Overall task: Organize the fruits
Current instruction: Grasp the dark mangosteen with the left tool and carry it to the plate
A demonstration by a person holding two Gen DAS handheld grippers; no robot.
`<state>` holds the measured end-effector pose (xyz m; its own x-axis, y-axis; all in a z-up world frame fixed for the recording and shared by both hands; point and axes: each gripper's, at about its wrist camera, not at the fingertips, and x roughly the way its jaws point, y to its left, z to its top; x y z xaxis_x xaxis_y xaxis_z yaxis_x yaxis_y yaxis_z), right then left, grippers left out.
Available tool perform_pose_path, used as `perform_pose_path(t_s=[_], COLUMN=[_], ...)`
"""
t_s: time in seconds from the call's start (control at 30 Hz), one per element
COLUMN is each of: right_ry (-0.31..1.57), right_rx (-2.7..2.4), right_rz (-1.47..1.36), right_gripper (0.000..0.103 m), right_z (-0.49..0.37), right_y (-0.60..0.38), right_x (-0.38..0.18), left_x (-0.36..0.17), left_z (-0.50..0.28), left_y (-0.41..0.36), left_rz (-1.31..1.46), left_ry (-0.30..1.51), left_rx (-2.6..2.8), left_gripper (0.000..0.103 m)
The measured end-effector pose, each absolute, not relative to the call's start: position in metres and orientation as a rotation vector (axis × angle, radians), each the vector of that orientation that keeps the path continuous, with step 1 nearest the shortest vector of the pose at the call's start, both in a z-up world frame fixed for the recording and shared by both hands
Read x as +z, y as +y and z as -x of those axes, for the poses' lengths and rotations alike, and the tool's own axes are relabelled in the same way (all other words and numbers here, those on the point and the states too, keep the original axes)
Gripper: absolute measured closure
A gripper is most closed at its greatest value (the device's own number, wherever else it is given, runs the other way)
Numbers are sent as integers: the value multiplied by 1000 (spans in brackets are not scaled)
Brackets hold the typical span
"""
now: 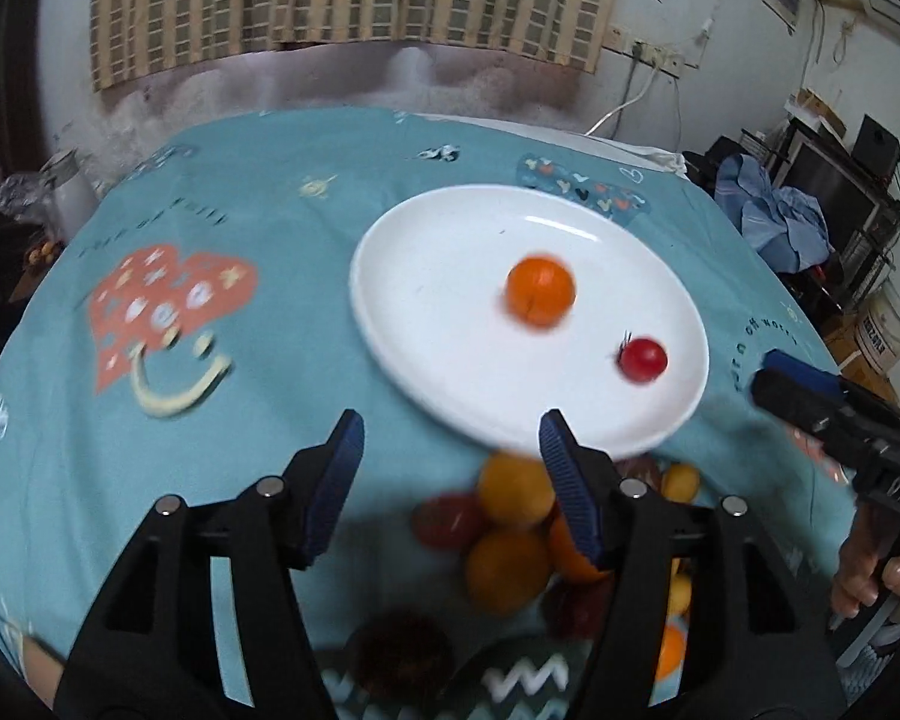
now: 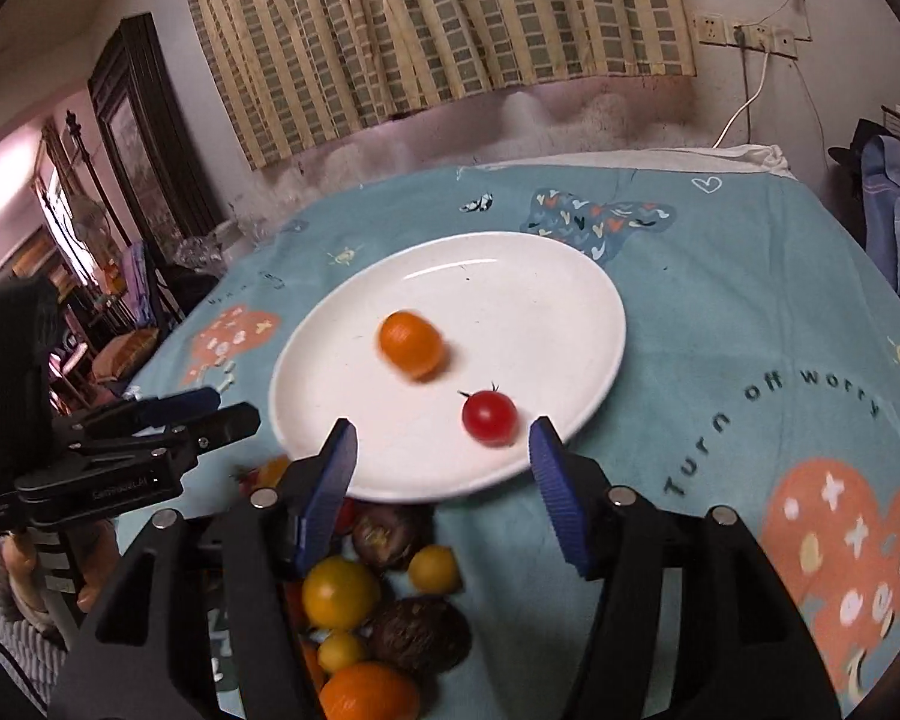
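Both the left gripper (image 1: 450, 432) and the right gripper (image 2: 441, 441) hang wide open and empty over the counter's (image 2: 720, 312) near edge, where loose fruits (image 2: 384, 612) lie heaped beside a white plate (image 2: 546, 276) carrying one orange (image 2: 411, 345) and one cherry tomato (image 2: 489, 416).

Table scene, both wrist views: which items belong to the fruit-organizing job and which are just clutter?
Job:
white plate
orange fruit on the plate
red cherry tomato on the plate
loose fruit pile on the cloth near the plate
left gripper, open
right gripper, open

Clutter:
teal tablecloth
curtain
wall sockets
blue cloth heap
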<state>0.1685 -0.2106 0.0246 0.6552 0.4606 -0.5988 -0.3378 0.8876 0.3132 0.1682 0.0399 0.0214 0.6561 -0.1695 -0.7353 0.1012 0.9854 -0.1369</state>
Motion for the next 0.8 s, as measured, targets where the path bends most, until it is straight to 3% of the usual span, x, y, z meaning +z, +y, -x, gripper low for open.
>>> perform_pose_path(t_s=[0.3, 0.8], right_ry=[729, 826], right_rx=[513, 488], right_rz=[-166, -115], right_gripper=[43, 43], right_z=[-87, -84], right_y=[-203, -194], right_x=[5, -21], left_x=[-12, -28], left_z=[-79, -97], left_y=[56, 40], left_rz=[24, -83], left_ry=[867, 899], left_rx=[-95, -82], left_gripper=[40, 40])
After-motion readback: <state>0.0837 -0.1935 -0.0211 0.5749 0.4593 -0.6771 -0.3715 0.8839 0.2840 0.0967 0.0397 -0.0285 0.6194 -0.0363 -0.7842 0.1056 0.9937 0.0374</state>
